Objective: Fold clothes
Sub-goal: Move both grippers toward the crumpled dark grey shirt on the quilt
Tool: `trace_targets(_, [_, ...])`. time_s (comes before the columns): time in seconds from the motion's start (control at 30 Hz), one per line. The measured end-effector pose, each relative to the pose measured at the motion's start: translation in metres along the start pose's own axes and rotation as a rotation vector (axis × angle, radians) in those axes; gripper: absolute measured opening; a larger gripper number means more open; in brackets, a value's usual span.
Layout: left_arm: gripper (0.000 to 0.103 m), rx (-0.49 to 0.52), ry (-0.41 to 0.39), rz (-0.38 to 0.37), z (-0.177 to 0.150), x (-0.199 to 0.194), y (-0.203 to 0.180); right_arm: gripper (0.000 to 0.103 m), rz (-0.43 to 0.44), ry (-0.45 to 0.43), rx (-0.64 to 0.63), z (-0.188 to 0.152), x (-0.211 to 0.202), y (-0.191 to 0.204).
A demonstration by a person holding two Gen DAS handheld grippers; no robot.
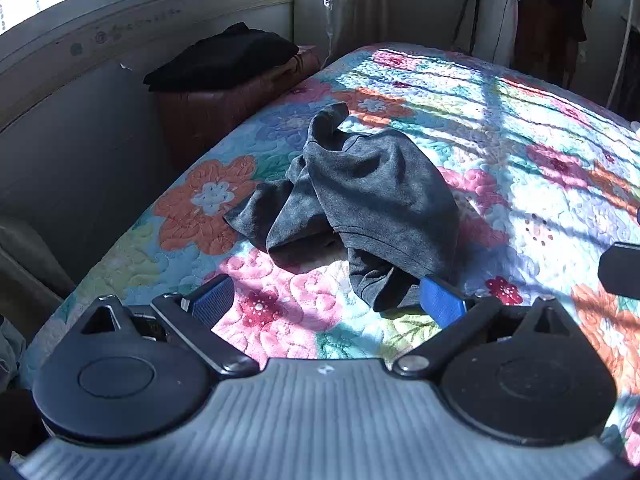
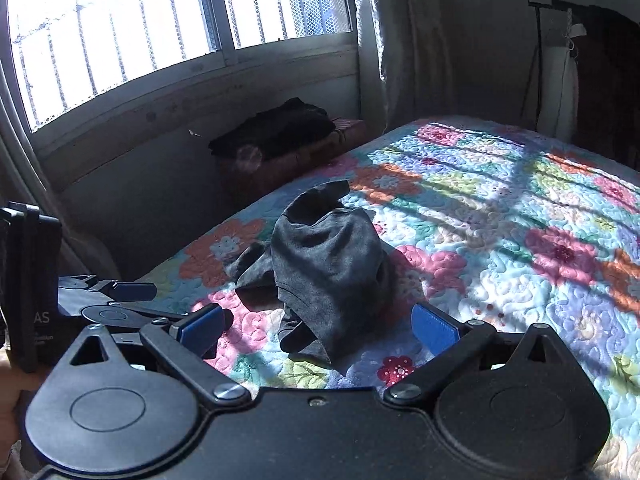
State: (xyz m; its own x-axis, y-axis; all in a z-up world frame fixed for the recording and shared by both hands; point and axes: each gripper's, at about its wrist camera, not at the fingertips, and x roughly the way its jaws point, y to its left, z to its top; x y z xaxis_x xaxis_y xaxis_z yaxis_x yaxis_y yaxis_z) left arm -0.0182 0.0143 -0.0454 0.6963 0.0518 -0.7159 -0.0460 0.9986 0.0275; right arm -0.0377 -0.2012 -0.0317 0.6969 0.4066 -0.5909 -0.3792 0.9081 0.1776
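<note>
Far left, a stack of black folded fabric (image 1: 224, 56) rests on a brown leather-look box (image 1: 224, 108) set against the wall under the barred window (image 2: 168, 32). It appears to be a set-aside pile, kept off the work surface.

Next, the left gripper (image 1: 328, 300), with blue-padded black fingers, hovers just above the floral quilted bedspread (image 1: 520, 184). Its jaws stand wide apart and hold nothing. The right-hand pad (image 1: 440, 300) sits just beside the near hem of the garment; contact cannot be confirmed.

Centre: the task item, a crumpled dark grey soft-knit garment (image 1: 372, 192), lies in a heap on the near-left part of the bedspread, well inside the edge. One end pokes upward toward the window and a loose fold trails toward the bed's left edge. It is not spread flat, and no fold is yet made.

Right: the right gripper (image 2: 320, 328), of the same build, is held low over the quilt facing the same heap. Its jaws are also wide and empty, bracketing the garment's near end from this view.

Judgement: both tools are positioned open at the near hem in readiness to pinch and spread the cloth. The bunched layers risk a multi-layer grab.
</note>
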Motion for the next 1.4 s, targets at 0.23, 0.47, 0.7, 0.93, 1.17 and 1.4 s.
trace_targets(0.23, [0.101,-0.018,0.016,-0.019,0.0,0.002,0.004,0.102,0.011,0.013,-0.056,-0.006,0.006,0.022])
trace_targets(0.47, [0.101,-0.022,0.037,-0.045,0.0,0.003,0.007,0.102,0.009,0.015,-0.034,-0.006,0.008,0.019])
trace_targets(0.7, [0.101,-0.028,0.053,-0.057,-0.002,0.006,0.009,0.102,0.04,0.012,-0.009,-0.006,0.013,0.019])
trace_targets(0.93, [0.101,-0.029,0.056,-0.064,-0.002,0.007,0.009,0.102,0.029,0.022,0.035,-0.008,0.014,0.01])
trace_targets(1.17, [0.102,-0.021,0.049,-0.059,-0.002,0.008,0.009,0.102,0.049,0.022,0.017,-0.007,0.013,0.013])
trace_targets(1.4, [0.102,-0.044,0.071,-0.078,-0.003,0.013,0.011,0.102,0.052,0.021,0.047,-0.008,0.012,0.007])
